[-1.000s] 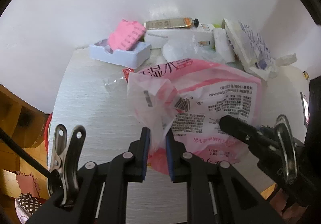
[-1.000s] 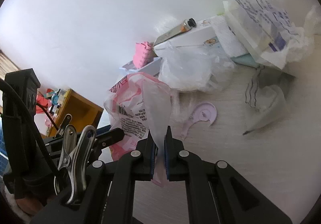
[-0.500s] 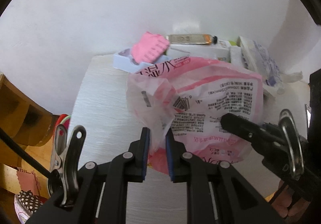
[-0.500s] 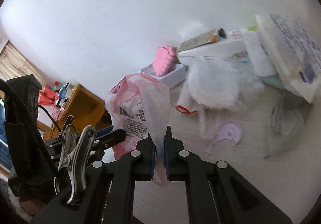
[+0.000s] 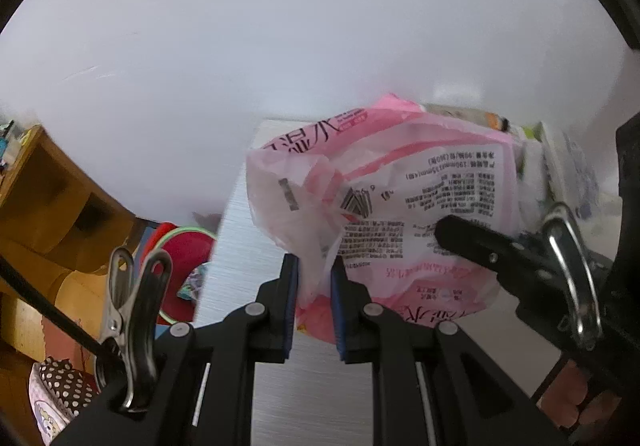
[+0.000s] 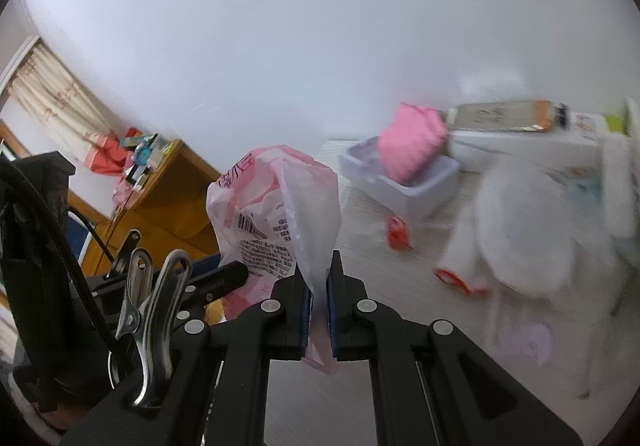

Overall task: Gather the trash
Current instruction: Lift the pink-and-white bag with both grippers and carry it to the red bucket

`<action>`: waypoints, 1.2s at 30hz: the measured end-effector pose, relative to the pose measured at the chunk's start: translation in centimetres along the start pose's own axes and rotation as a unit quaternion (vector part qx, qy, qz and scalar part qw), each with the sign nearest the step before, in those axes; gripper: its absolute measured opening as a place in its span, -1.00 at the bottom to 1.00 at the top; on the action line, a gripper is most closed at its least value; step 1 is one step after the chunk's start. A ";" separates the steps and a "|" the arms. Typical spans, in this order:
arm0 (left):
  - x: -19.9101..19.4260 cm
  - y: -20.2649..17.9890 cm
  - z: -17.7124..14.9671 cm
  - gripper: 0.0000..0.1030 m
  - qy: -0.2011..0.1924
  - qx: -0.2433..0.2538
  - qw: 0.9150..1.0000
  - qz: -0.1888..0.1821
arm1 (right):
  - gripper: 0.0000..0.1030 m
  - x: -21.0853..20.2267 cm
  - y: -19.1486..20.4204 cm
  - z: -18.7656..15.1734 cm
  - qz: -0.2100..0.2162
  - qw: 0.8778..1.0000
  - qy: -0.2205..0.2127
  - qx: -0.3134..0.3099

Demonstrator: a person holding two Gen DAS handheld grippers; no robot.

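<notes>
L gripper [image 5: 314, 278] and R gripper [image 6: 318, 286] each pinch an edge of the pink printed plastic bag [image 5: 400, 206], held above the white table [image 5: 320, 386]. Bag hangs btwn both grippers, near table's left edge.

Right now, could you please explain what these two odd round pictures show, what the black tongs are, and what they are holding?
There is no robot here: a person holds a pair of hand-held tongs in each hand, and a wide-angle camera on each looks forward along its two fingers, which makes the round, bent pictures.

One picture is from the left tongs, the other from the right tongs. Both are shut on the same pink printed plastic bag, each pinching a different part of it, so the bag hangs between them above the white table. Each camera also sees the other tongs from the side.

On the table behind lie a pale tray with something pink in it, a tube on a white box, crumpled clear plastic and small red scraps. That part is blurred.
</notes>
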State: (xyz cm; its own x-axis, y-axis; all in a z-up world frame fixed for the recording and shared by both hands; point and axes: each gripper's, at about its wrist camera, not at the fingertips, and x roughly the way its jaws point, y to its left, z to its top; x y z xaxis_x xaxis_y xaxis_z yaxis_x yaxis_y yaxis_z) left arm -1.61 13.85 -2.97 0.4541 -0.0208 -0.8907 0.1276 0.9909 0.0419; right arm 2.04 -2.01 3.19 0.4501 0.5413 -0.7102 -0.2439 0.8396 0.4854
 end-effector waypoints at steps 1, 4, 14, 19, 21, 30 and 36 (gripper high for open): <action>0.0 0.5 0.2 -0.69 -0.001 -0.003 1.000 0.004 | -0.84 0.5 0.3 0.3 0.006 1.000 0.002 -0.002; -0.1 2.1 0.5 -0.69 -0.002 -0.017 1.000 0.012 | -0.84 1.8 1.1 1.1 0.019 1.000 0.008 -0.008; -0.1 6.9 0.4 -0.69 0.004 -0.072 0.997 0.029 | -0.84 5.3 5.2 2.9 0.029 0.998 0.035 -0.042; -0.5 9.0 0.4 -0.69 0.007 -0.092 0.995 0.038 | -0.84 7.5 7.3 3.4 0.037 0.996 0.057 -0.061; -0.7 9.6 0.7 -0.69 0.005 -0.099 0.994 0.038 | -0.84 8.5 8.4 3.5 0.041 0.994 0.063 -0.073; -1.9 12.3 1.2 -0.69 0.007 -0.127 0.991 0.034 | -0.84 11.3 11.2 5.2 0.054 0.992 0.091 -0.073; -1.8 14.2 0.9 -0.69 0.016 -0.141 0.989 0.036 | -0.84 13.5 13.8 5.8 0.043 0.989 0.107 -0.096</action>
State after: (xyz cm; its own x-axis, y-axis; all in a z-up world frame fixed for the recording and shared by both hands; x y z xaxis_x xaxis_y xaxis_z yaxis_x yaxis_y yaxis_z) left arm 0.18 27.82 -0.36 0.4245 0.0507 -0.9040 -0.1575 0.9873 -0.0185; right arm 9.69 16.59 3.26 0.2334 0.5907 -0.7724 -0.4408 0.7723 0.4575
